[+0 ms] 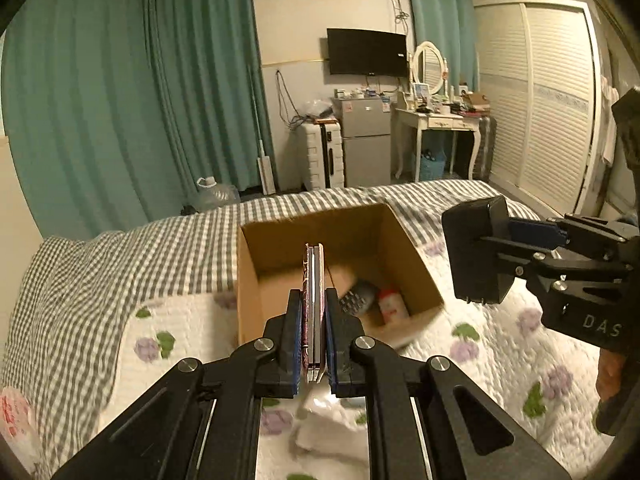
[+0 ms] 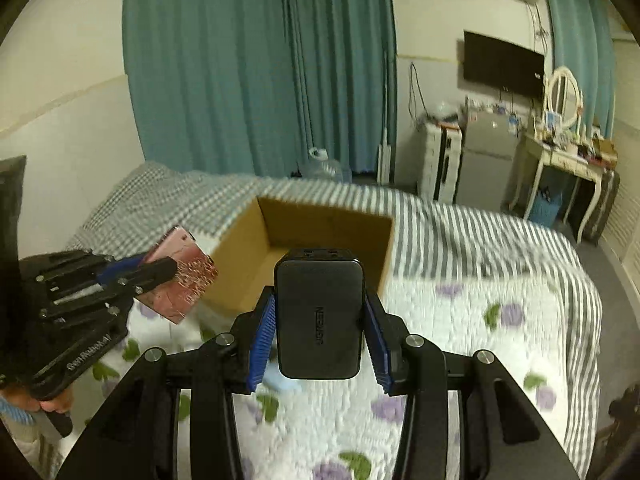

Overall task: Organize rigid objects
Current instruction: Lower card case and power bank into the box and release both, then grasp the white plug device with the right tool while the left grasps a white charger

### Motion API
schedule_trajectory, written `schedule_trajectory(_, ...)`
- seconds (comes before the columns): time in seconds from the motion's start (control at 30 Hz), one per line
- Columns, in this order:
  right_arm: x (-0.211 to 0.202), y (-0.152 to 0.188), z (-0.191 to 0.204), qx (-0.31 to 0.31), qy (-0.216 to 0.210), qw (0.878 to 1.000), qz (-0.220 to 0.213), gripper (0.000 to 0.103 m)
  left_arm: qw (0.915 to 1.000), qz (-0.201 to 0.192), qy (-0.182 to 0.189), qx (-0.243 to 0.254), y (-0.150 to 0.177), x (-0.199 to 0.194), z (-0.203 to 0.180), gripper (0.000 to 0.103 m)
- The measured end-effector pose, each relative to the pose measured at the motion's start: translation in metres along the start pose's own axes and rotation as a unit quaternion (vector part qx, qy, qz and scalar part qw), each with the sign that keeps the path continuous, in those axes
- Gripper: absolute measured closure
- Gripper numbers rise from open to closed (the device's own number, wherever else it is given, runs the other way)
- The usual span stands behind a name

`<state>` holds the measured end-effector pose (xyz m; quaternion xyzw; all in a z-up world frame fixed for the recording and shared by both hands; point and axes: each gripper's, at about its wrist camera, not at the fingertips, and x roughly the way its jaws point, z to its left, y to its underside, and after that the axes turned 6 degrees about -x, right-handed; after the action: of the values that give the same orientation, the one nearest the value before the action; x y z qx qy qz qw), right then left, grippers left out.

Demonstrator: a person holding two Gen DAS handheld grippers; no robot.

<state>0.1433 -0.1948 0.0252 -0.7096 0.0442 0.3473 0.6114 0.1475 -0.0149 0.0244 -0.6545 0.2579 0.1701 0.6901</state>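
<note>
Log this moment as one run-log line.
left gripper: shut on pink notebook | right gripper: shut on black charger | cardboard box: open, on bed

Left gripper [image 1: 313, 340] clamped on a thin pink patterned booklet [image 1: 313, 312], right gripper [image 2: 324, 332] clamped on a black rectangular charger block [image 2: 320, 320], both tilted down.

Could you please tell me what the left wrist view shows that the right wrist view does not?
Only the left wrist view looks into the cardboard box, where a remote and a white bottle lie. Only the right wrist view shows the pink cover of the booklet in the left tongs. Both show the box and the black charger in the right tongs.
</note>
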Motion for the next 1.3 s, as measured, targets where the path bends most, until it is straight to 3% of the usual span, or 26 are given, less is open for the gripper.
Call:
schedule_trajectory(0.23, 0.072, -0.029, -0.008, -0.002, -0.011, 1.0, 0.008, 0.061, 0.9992, 0.032, -0.018, 0.016, -0.012, 0.075, 0.01, 0.093)
schedule_trajectory(0.43, 0.163, -0.032, -0.022, -0.004, -0.011, 0.999, 0.05, 0.062, 0.9973, 0.07, -0.016, 0.013, -0.006, 0.151, 0.017, 0.093)
schedule_trajectory(0.53, 0.201, -0.028, -0.029, -0.015, -0.006, 0.997, 0.075, 0.062, 0.9967, 0.078, -0.016, 0.014, -0.003, 0.172, 0.021, 0.093)
schedule_trajectory(0.67, 0.216, -0.029, -0.039, -0.008, -0.002, 0.997, 0.079, 0.061, 0.9963, 0.084, -0.014, 0.003, -0.005, 0.181, 0.025, 0.09)
schedule_trajectory(0.73, 0.213, -0.031, -0.047, 0.009, -0.015, 0.997, 0.078, 0.061, 0.9969, 0.076, -0.018, 0.004, -0.004, 0.173, 0.025, 0.085)
schedule_trajectory(0.8, 0.202, -0.034, -0.051, 0.024, -0.013, 0.998, 0.056, 0.055, 0.9972, 0.073, -0.019, 0.002, -0.003, 0.16, 0.025, 0.064)
schedule_trajectory(0.83, 0.192, -0.036, -0.051, 0.026, -0.007, 0.999, 0.044, 0.043, 0.9975, 0.068, -0.02, 0.0, -0.003, 0.152, 0.024, 0.058)
schedule_trajectory(0.87, 0.178, -0.038, -0.051, 0.028, -0.005, 0.999, 0.03, 0.04, 0.9982, 0.057, -0.022, -0.001, -0.002, 0.139, 0.024, 0.051)
schedule_trajectory(0.93, 0.153, -0.038, -0.048, 0.036, -0.002, 0.999, 0.006, 0.038, 0.9987, 0.043, -0.029, 0.003, -0.002, 0.118, 0.022, 0.05)
schedule_trajectory(1.13, 0.064, -0.011, -0.027, 0.036, 0.022, 0.998, -0.04, 0.018, 0.999, 0.026, -0.022, -0.03, 0.02, 0.049, 0.032, 0.044)
schedule_trajectory(1.23, 0.044, 0.027, -0.013, 0.046, 0.015, 0.999, -0.025, 0.015, 0.9977, 0.032, -0.042, -0.042, 0.047, 0.027, 0.04, 0.044)
schedule_trajectory(1.3, 0.044, 0.045, -0.005, 0.049, -0.003, 0.999, -0.008, 0.015, 0.9969, 0.045, -0.033, -0.056, 0.066, 0.019, 0.047, 0.044)
